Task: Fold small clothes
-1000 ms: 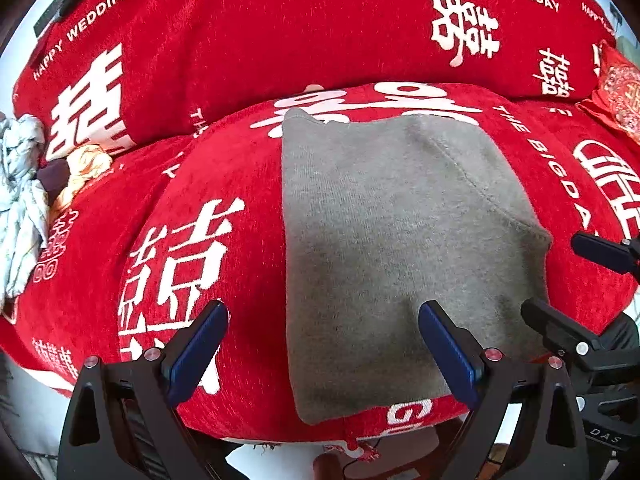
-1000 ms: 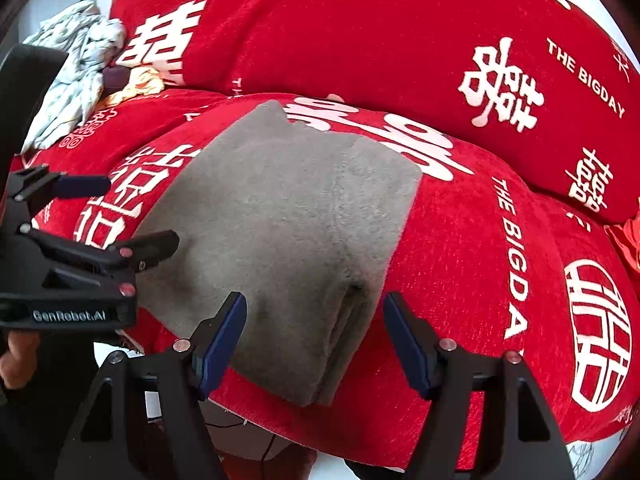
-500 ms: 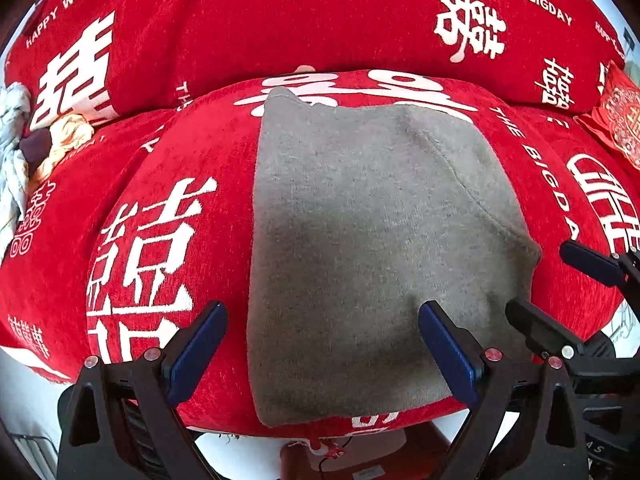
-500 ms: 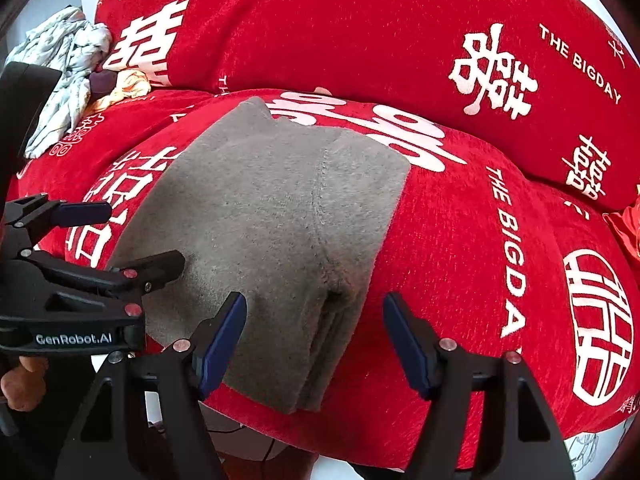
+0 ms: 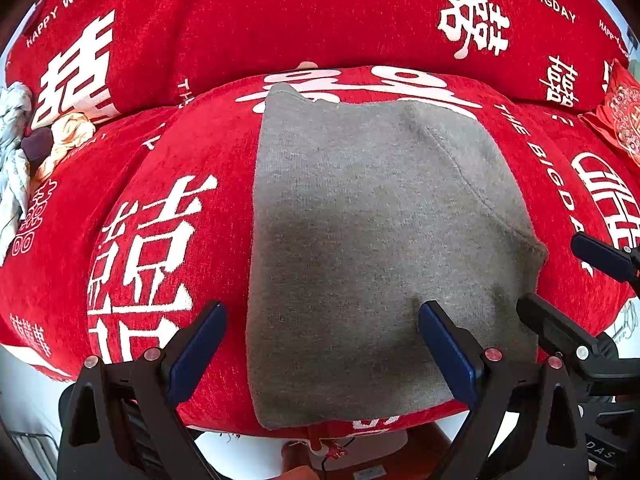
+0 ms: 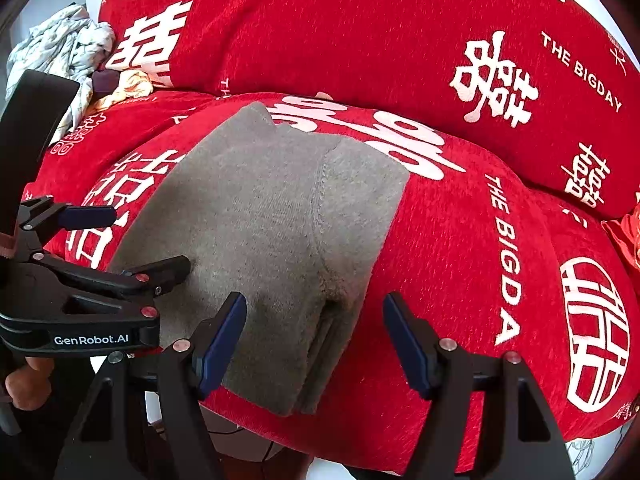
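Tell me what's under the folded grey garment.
The grey garment lies on a red printed cover. White characters show beyond its far edge; whatever print sits beneath it is hidden.

Garment (image 5: pixel 360 240): plain grey knit. Sofa cover (image 5: pixel 280 20): red with white characters and lettering. Tool pads (image 5: pixel 446 350): dark blue.

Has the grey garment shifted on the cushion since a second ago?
No. The grey garment keeps its far corner on the same white character of the red cushion.
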`<state>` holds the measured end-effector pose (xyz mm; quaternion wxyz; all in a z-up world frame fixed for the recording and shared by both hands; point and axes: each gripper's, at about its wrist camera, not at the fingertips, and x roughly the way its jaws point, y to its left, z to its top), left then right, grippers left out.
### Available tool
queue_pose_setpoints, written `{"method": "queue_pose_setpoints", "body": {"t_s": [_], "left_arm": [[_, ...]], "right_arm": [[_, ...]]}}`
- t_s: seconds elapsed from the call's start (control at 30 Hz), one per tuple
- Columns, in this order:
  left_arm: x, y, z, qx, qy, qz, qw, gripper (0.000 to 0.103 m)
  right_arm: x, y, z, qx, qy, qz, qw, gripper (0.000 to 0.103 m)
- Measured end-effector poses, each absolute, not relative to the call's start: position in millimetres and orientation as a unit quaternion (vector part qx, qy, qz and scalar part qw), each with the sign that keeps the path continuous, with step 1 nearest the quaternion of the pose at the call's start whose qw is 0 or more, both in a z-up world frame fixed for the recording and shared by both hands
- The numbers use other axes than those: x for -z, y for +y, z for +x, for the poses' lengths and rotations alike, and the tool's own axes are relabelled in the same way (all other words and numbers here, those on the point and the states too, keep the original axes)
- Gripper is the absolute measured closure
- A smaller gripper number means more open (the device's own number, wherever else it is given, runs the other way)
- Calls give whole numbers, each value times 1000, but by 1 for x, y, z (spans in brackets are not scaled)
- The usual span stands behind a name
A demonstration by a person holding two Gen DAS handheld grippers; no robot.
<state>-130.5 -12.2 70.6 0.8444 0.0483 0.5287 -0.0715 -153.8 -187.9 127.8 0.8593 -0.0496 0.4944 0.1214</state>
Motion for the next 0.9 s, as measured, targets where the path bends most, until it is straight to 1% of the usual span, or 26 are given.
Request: {"method": "queue_pose_setpoints", "body": {"t_s": [0.9], "left_arm": [[-72, -10, -130, 65, 529, 48, 844, 6]], "right_arm": [[-132, -189, -154, -119, 492, -51, 861, 29]]}}
